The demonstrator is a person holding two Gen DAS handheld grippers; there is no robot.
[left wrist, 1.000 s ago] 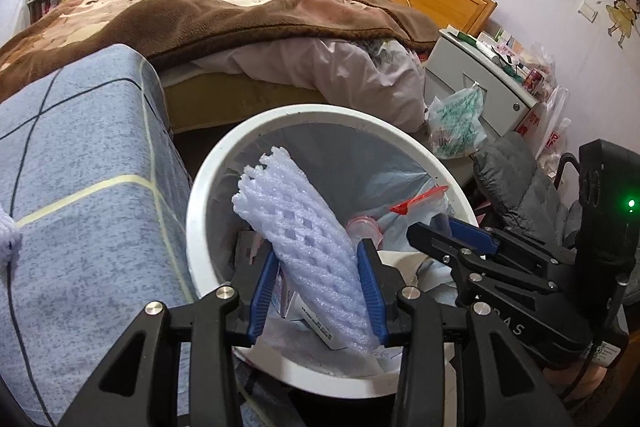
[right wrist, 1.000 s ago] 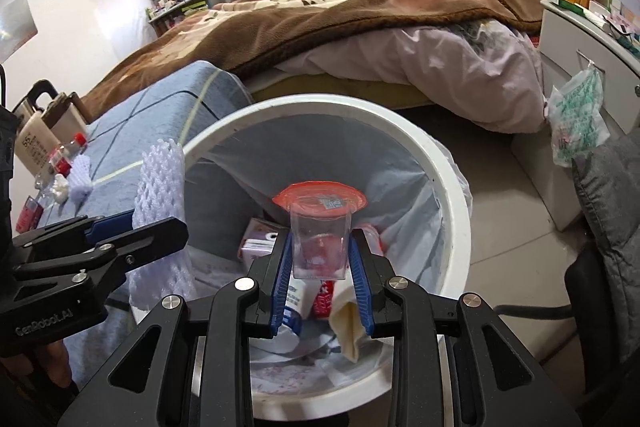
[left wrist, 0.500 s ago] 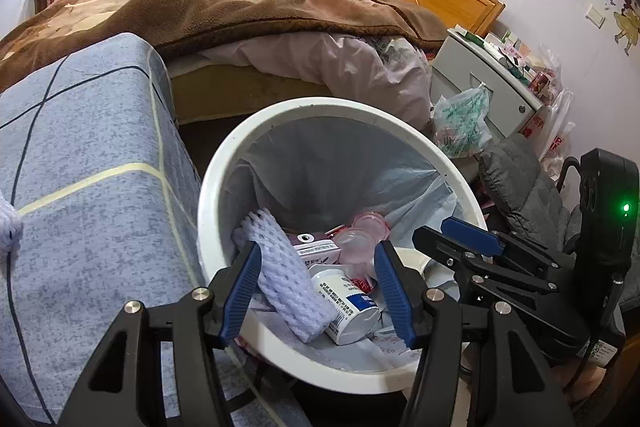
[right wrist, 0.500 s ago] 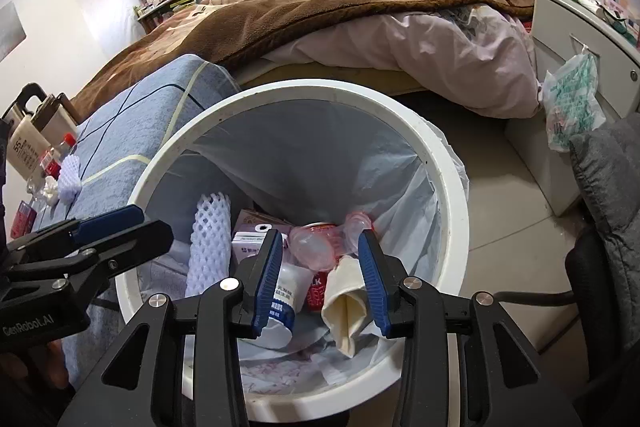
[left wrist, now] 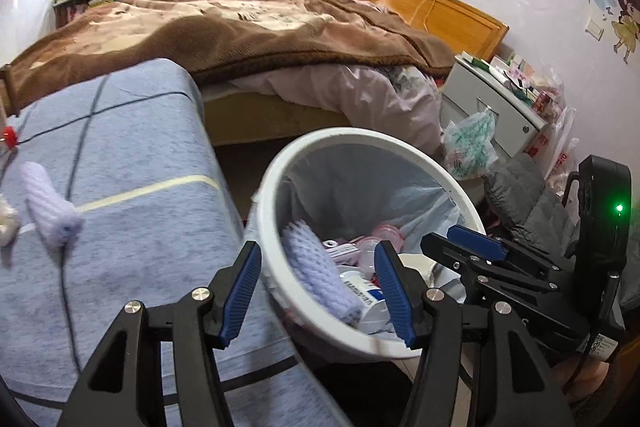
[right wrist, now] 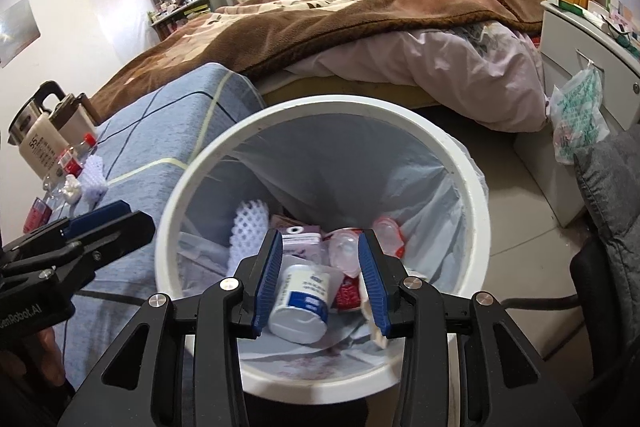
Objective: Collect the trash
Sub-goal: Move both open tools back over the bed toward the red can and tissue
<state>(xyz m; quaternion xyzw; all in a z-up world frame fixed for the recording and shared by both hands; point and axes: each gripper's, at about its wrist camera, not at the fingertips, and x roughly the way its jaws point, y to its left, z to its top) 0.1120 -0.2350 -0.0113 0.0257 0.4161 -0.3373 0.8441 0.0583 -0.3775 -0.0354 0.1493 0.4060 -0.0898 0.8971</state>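
Observation:
A white trash bin (left wrist: 276, 267) (right wrist: 480, 227) with a grey liner stands beside a table with a blue cloth (left wrist: 120, 187) (right wrist: 168, 131). In the bin lie a white foam net sleeve (left wrist: 320, 267) (right wrist: 248, 227), a white bottle (right wrist: 300, 303), a clear plastic cup (right wrist: 344, 251) and cartons. My left gripper (left wrist: 318, 287) is open and empty over the bin's left rim. My right gripper (right wrist: 320, 279) is open and empty above the bin. A second foam net sleeve (left wrist: 48, 211) (right wrist: 95, 177) lies on the table.
A kettle (right wrist: 36, 131), a small red-capped bottle (right wrist: 76, 155) and a red carton (right wrist: 36, 217) stand on the table. A bed with a brown blanket (left wrist: 260, 27) is behind. A white nightstand (left wrist: 496, 107) with a hanging plastic bag (right wrist: 576, 123) and a grey padded chair (right wrist: 616, 195) are at right.
Both grippers opened. The foam net sleeve dropped from the left gripper and the clear cup from the right gripper into the bin. The left gripper shifted left toward the table.

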